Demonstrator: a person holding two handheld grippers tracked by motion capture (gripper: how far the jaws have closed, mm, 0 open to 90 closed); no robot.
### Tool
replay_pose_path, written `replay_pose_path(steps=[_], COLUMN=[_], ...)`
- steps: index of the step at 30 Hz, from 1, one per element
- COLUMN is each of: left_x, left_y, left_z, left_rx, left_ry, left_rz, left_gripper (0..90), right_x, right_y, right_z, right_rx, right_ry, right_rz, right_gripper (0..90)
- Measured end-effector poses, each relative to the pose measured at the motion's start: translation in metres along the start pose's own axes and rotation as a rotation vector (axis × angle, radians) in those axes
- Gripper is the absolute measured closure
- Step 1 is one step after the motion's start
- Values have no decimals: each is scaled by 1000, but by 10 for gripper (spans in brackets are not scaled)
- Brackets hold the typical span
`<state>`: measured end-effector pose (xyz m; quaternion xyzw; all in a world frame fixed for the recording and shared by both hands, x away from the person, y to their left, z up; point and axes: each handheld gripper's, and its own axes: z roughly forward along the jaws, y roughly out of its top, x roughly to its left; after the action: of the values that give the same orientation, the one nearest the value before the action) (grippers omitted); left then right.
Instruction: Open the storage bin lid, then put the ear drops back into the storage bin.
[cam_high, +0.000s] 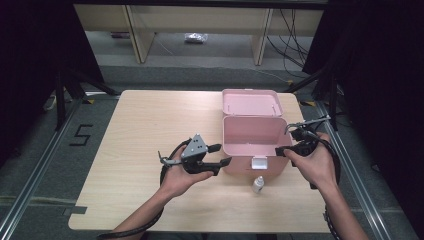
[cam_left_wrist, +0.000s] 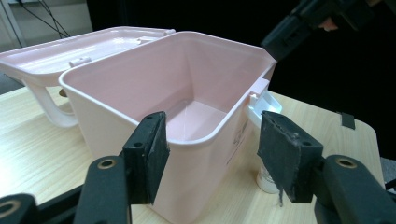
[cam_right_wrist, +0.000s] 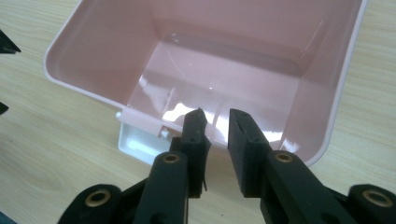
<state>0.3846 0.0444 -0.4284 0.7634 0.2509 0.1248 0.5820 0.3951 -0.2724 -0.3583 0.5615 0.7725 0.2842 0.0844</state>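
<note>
An open pink plastic box (cam_high: 254, 137) stands on the table with its lid (cam_high: 250, 102) folded back and its inside bare. A white latch (cam_high: 259, 162) hangs on its front wall. A small white bottle (cam_high: 258, 185) stands just in front of the box. My left gripper (cam_high: 220, 156) is open beside the box's front left corner, and in the left gripper view the box (cam_left_wrist: 187, 93) and the bottle (cam_left_wrist: 267, 179) lie beyond my left gripper (cam_left_wrist: 212, 144). My right gripper (cam_high: 282, 150) sits at the front right corner. In the right gripper view, my right gripper (cam_right_wrist: 217, 126) hangs over the front rim (cam_right_wrist: 140, 119), jaws narrowly apart and holding nothing.
The wooden table (cam_high: 150, 130) has free room to the left of the box and along its near edge. Black curtains flank both sides. The floor beyond the far edge holds wooden furniture legs (cam_high: 137, 35) and loose cables (cam_high: 292, 35).
</note>
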Motion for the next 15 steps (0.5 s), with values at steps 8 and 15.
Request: replay_pose_path(steps=[8, 15], left_x=[-1, 2], left_y=[-2, -2], left_z=[-3, -2], left_rx=[-3, -1], left_ry=[1, 9], left_rz=[-10, -15], left_gripper=[415, 414], right_x=[2, 5], right_y=[-5, -6], right_z=[1, -1], right_rx=[12, 46], right_ry=[-16, -4], right_rz=[-25, 0], right_gripper=[765, 765])
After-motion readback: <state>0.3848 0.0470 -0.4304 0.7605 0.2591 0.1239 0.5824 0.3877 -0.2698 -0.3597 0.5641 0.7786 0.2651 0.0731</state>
